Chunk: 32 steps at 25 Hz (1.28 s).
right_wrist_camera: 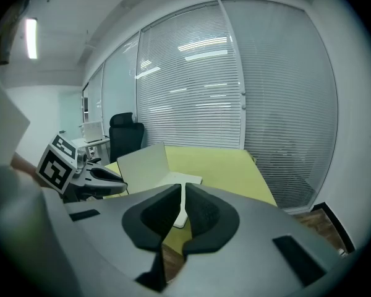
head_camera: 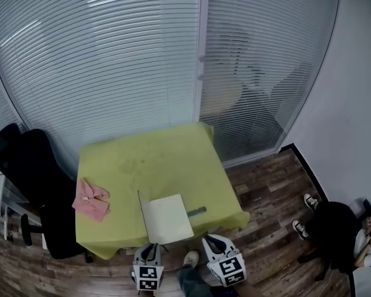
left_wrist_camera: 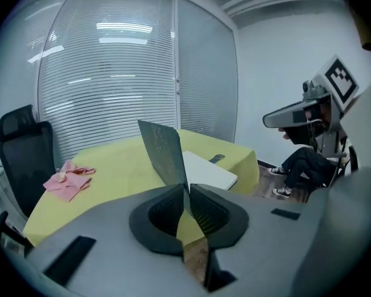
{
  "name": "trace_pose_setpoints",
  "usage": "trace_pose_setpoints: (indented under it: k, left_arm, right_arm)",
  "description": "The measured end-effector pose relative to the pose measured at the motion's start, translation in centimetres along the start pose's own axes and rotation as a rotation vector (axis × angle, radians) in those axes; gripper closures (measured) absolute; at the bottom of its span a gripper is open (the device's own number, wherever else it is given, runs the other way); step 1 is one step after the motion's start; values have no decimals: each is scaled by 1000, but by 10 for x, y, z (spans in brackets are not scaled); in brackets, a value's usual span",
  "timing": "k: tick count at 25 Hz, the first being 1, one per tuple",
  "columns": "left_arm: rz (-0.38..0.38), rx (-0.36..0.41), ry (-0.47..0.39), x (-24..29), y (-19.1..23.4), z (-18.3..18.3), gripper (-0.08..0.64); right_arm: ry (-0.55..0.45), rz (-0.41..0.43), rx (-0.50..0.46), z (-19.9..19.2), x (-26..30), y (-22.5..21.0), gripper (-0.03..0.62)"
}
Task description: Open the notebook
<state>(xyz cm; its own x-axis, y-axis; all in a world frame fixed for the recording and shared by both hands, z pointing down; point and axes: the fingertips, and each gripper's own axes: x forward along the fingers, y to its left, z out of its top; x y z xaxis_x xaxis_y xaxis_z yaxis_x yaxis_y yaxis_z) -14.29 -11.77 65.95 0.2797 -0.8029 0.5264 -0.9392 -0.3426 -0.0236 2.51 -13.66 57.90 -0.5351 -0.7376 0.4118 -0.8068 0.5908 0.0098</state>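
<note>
The notebook [head_camera: 168, 219] lies at the near edge of the yellow table [head_camera: 154, 156], its white pages [left_wrist_camera: 208, 171] showing. Its grey cover [left_wrist_camera: 164, 152] stands nearly upright along the left side, and my left gripper [left_wrist_camera: 187, 188] is shut on the cover's lower edge. In the head view the left gripper [head_camera: 153, 249] sits just below the notebook's near left corner. My right gripper [right_wrist_camera: 182, 187] hovers off the table's front edge with its jaws together and nothing between them. It appears in the head view as the right gripper [head_camera: 211, 241], right of the notebook.
A dark pen-like object [head_camera: 196, 211] lies right of the notebook. A pink cloth [head_camera: 90, 200] rests at the table's left side. A black office chair [head_camera: 34, 178] stands left of the table. A seated person [head_camera: 343, 231] is at the far right. Glass walls with blinds stand behind.
</note>
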Motion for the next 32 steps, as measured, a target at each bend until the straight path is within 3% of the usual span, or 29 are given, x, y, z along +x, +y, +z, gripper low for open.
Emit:
trace_pose_setpoints:
  k: [4, 19, 26, 32]
  left_arm:
    - [5, -32, -8, -1, 6, 0, 508]
    - [13, -302, -65, -8, 27, -21, 504]
    - [0, -387, -94, -7, 34, -30, 495]
    - [-7, -538, -126, -6, 43, -45, 479]
  right_arm:
    - [-7, 5, 0, 4, 5, 1, 563]
    - [11, 23, 1, 1, 16, 4, 578]
    - [24, 33, 3, -5, 29, 3, 578]
    - [33, 49, 10, -5, 40, 4, 578]
